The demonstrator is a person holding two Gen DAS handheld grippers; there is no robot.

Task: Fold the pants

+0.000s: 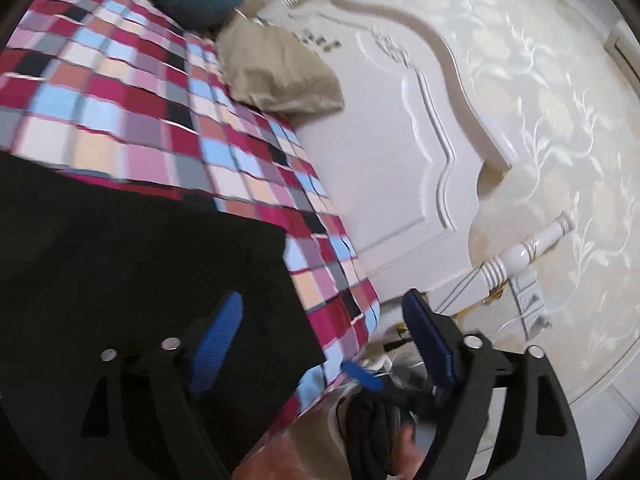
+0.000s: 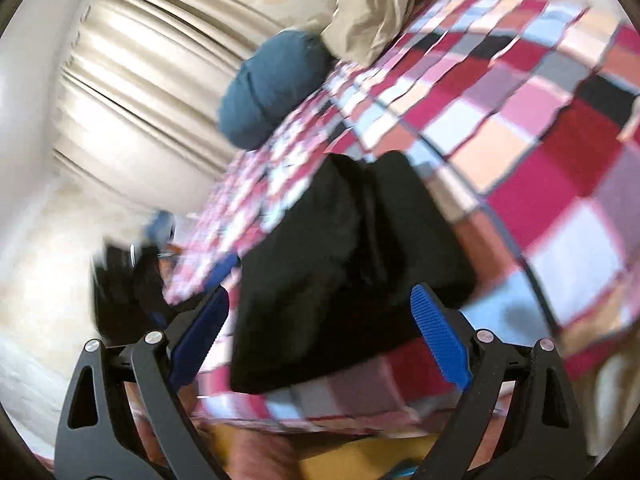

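Two grippers: both are standing with jaws wide apart and are holding nothing.
Left gripper (image 1: pixel 324 328): its one blue pad is hanging over the black cloth, the other pad is hanging past the bed edge, over the floor side.
Right gripper (image 2: pixel 320 324): it is facing the near end of the pants, which is showing between its blue pads; whether a pad is touching the cloth I cannot tell, the view is blurred.
Pants (image 2: pixel 344 264): black, folded, lying flat on the checkered bedspread (image 2: pixel 560 168) near the bed edge.
Long axis: in the right wrist view it is running away from the gripper, toward the pillows; the far end is showing two lobes side by side.
Pillows: a blue pillow (image 2: pixel 272 92) and a beige pillow (image 2: pixel 372 12) are lying well apart from the pants.
Headboard (image 1: pixel 392 152): white, carved, rising beside the bedspread in the left wrist view.
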